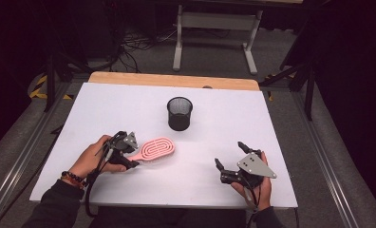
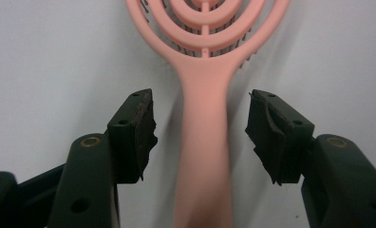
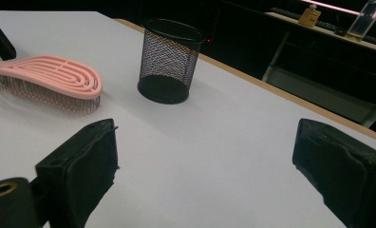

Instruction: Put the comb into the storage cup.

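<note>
Pink hairbrush (image 1: 154,148) lies bristles-down on the white surface (image 1: 129,104), just in front-left of the black mesh cup (image 1: 179,113), handle toward the left gripper (image 2: 201,124), likely for an easy handle grab. Its fingers (image 2: 137,124) straddle the handle, released, not yet touching. Left forearm low, gripper level along the handle. Right gripper (image 1: 231,159) rests front-right of the cup, fingers spread, empty.

A pink hairbrush (image 1: 154,148) with looped ribs lies on the white worktop (image 1: 129,109), edged with pale wood. The mesh pen cup (image 1: 179,113) and both grippers' pads are black.
</note>
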Motion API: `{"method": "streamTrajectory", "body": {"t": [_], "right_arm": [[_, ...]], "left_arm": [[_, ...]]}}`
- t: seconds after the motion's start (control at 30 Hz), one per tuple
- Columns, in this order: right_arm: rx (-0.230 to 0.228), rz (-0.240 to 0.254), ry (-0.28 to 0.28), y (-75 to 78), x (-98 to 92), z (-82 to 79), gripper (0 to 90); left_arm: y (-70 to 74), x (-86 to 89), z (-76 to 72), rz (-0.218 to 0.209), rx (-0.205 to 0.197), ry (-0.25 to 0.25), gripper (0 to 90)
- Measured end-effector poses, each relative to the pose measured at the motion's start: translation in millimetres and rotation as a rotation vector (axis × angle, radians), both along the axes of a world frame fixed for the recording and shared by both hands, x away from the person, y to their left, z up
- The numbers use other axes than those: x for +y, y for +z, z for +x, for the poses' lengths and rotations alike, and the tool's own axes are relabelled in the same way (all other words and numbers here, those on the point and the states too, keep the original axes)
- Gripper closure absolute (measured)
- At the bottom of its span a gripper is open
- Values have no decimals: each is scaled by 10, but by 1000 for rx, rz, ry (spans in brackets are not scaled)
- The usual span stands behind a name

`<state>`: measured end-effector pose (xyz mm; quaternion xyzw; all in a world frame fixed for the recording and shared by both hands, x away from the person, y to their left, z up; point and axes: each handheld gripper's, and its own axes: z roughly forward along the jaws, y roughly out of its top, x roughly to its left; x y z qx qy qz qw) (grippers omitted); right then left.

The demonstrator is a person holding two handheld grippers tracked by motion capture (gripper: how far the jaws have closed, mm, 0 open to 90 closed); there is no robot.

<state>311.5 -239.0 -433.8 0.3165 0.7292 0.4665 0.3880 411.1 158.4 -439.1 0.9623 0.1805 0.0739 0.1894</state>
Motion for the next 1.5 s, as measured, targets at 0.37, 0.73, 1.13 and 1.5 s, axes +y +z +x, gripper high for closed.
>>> {"method": "streamTrajectory", "body": {"t": [0.37,0.73,1.13,1.5], "right_arm": [[5,-6,3,-7,6,7,84],[11,-15,7,-19,25,10,85],[18,-17,6,-27,9,19,86],[9,-11,6,-25,2,11,86]], "left_arm": [[-50,-98,67,26,36,-29,587],[-62,-104,69,10,39,-39,676],[-86,-80,-36,-12,-41,-34,689],[-30,7,-80,-104,-119,6,690]]}}
